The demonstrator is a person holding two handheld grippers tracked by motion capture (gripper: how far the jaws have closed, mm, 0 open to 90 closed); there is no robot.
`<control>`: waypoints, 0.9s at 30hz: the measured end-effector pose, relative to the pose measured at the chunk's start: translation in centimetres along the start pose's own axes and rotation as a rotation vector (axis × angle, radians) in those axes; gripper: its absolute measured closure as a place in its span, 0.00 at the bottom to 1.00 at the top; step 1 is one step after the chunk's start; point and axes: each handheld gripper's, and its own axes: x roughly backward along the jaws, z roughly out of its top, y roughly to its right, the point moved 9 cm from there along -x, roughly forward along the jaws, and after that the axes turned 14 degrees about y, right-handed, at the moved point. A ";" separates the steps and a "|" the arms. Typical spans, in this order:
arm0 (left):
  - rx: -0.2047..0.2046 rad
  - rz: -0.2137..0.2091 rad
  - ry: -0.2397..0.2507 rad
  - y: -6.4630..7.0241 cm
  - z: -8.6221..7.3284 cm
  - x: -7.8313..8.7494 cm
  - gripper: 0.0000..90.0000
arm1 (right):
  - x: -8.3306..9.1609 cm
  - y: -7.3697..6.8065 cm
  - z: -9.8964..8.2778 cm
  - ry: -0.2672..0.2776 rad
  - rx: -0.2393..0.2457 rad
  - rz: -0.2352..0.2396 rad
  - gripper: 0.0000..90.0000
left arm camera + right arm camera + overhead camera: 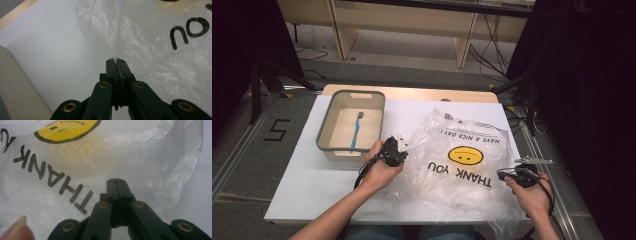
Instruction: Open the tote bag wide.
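Grey plastic basin (327, 145) at the left of the white table (297, 190), long side running away from the person, with a blue toothbrush (356, 131) lying inside, bristles at the far end, handle toward the near rim. Just right of the basin, left hand (379, 170) and left gripper (398, 150), jaws pressed together on a pinch of the clear plastic bag (462, 160); in the left gripper view the film (110, 37) rises in a gathered fold straight out of the closed tips. Spread flat across the middle and right of the table, that same bag, touching the tabletop, its long axis slanting from near left to far right. Printed side up and reading upside down from the person's seat: THANK YOU nearest, a yellow smiley (466, 155) above it, HAVE A NICE DAY toward the far edge. At the bag's right near corner, right hand (532, 197) with right gripper (507, 174), pointing left toward the lettering, jaws fully closed; in the right gripper view the tips lie against the film beside the word THANK, though whether any plastic is caught between them cannot be told.
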 end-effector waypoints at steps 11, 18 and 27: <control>-0.007 0.116 -0.019 -3.0 0.7 -0.6 0.99 | -0.2 -0.3 2.3 0.120 0.026 -0.015 0.83; -0.006 0.140 -0.041 -3.6 0.5 -0.9 0.99 | 0.3 0.5 0.1 0.038 -0.013 -0.052 0.57; 0.014 0.150 -0.045 -3.9 0.6 -1.2 0.99 | -0.6 -0.8 -1.8 -0.114 -0.049 0.002 0.81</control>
